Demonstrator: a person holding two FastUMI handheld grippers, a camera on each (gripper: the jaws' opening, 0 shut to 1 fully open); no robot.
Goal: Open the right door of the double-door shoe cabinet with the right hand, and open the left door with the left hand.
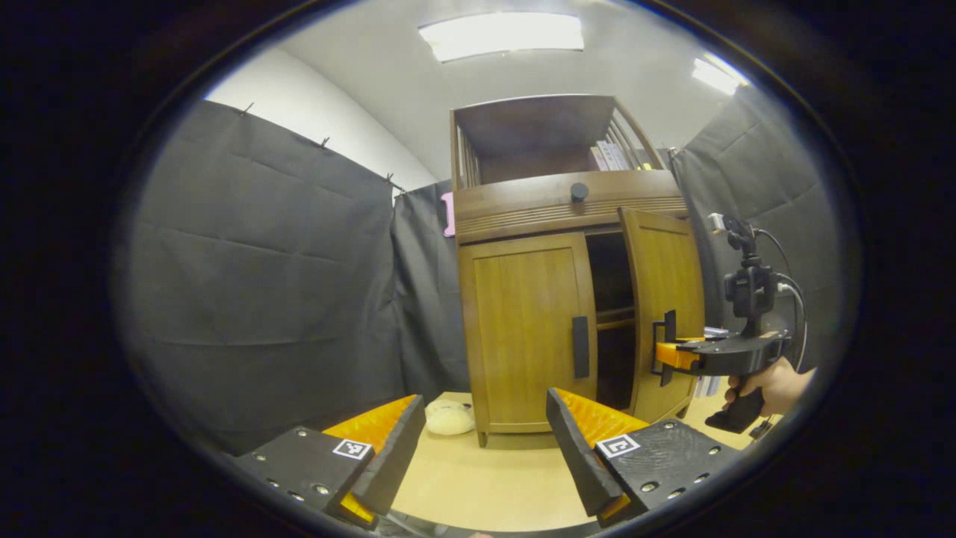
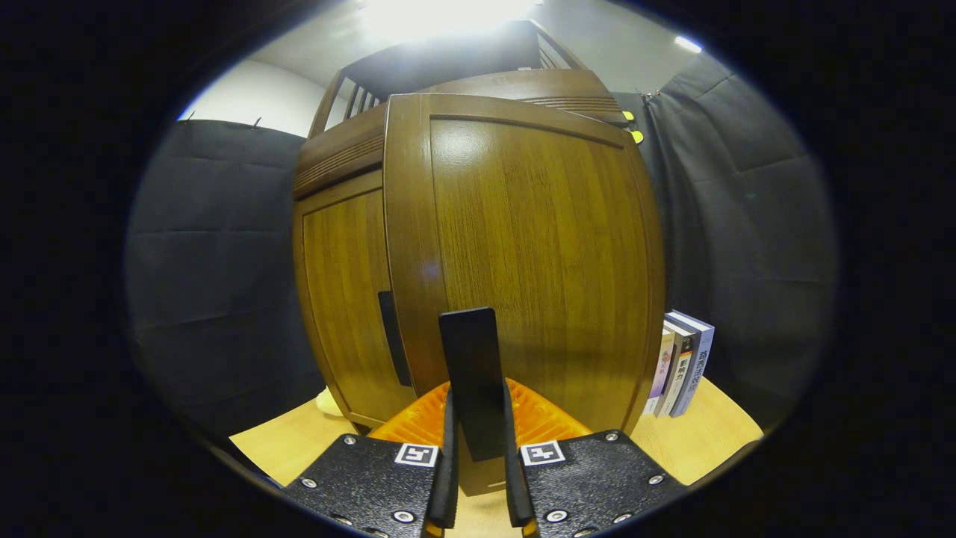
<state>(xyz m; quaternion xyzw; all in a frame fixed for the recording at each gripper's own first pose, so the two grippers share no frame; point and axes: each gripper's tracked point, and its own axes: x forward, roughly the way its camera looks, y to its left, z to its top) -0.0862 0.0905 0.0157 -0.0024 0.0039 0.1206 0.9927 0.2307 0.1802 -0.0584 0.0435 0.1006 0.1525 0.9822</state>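
The wooden shoe cabinet (image 1: 553, 202) stands on a light table. Its left door (image 1: 530, 329) is closed, and a dark vertical handle (image 1: 580, 346) runs along its inner edge. The right door (image 1: 668, 299) hangs partly swung out, showing the dark inside. My right gripper (image 1: 676, 356), held by a hand (image 1: 777, 385), is clamped on that door's handle (image 1: 663, 336). In the right gripper view the right door (image 2: 538, 239) is close up, and my right gripper (image 2: 478, 430) is shut on its handle (image 2: 472, 359). My left gripper (image 1: 485, 441) is open, a short way in front of the left door.
A cream soft object (image 1: 448, 417) lies on the table (image 1: 478, 486) by the cabinet's left foot. A few books (image 2: 681, 370) stand upright to the right of the cabinet. More books (image 1: 612, 155) sit on the cabinet's upper shelf. Dark cloth walls close in on both sides.
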